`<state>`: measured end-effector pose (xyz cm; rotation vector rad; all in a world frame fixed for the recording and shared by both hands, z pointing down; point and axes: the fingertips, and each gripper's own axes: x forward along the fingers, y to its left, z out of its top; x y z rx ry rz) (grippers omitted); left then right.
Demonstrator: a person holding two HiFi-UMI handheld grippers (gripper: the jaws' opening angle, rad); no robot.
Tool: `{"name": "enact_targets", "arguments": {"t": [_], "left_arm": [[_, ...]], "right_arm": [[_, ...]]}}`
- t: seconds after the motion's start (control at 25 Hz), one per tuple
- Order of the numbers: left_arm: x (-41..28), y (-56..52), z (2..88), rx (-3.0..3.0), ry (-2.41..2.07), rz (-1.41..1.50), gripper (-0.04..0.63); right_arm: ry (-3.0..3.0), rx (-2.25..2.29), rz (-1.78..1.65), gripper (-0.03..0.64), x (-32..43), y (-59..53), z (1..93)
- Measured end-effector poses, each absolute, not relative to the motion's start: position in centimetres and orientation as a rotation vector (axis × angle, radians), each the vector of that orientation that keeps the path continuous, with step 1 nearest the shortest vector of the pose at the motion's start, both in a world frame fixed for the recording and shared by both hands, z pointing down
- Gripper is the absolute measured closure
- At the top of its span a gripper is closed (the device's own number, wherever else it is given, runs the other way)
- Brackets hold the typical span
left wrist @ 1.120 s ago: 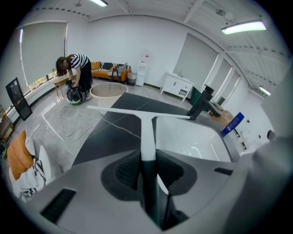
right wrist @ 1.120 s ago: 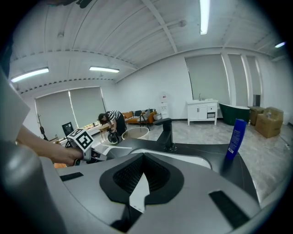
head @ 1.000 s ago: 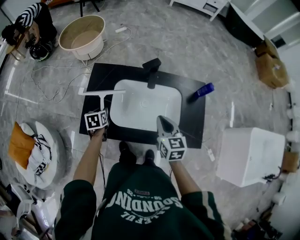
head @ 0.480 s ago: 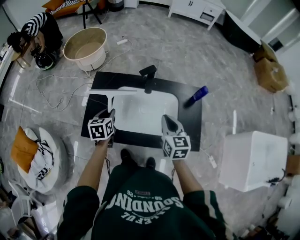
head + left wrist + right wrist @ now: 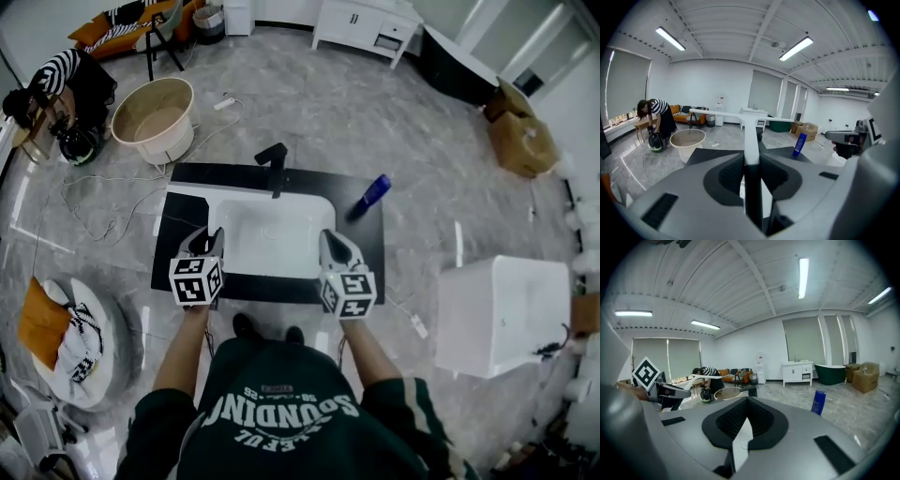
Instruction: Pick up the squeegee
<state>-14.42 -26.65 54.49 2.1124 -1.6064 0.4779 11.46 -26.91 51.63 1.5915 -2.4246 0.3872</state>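
Standing over a black surface with a white basin sunk into it, a person in a dark green sweatshirt reaches both forearms forward, one hand-held gripper in each hand.

From the head view the squeegee is hard to make out: the left hand-held gripper and its marker cube cover almost all of it. The left gripper view shows it plainly. The squeegee is in the air, its white handle clamped between the left jaws and running straight out from them. Its long white blade crosses the top like a T. The lower end of the handle is lost in the dark hollow between the jaws.

The right hand-held gripper has its jaws drawn together at the tips, with nothing between them. Only a white wedge shows through the gap behind the tips.

The two grippers sit side by side above the near edge of the surface, well apart, one at each near corner of the basin, both pointing away from the body. A black faucet stands at the basin's far edge. A blue bottle sits at the far right of the surface.
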Motion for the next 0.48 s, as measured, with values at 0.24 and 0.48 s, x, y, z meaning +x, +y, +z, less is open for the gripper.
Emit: {"name": "enact_targets", "arguments": {"t": [0.24,0.48], "left_arm": [[-13.0,-26.5,52.4,2.185,-1.628,0.466,0.503],[-12.2,-26.8,51.2,2.223,-1.635,0.439,0.503]], "right_arm": [[-2.428,1.648,0.334,0.615,12.5,-26.6,50.3],[-2.447,1.663,0.295,0.616,12.6,-26.1,49.6]]}}
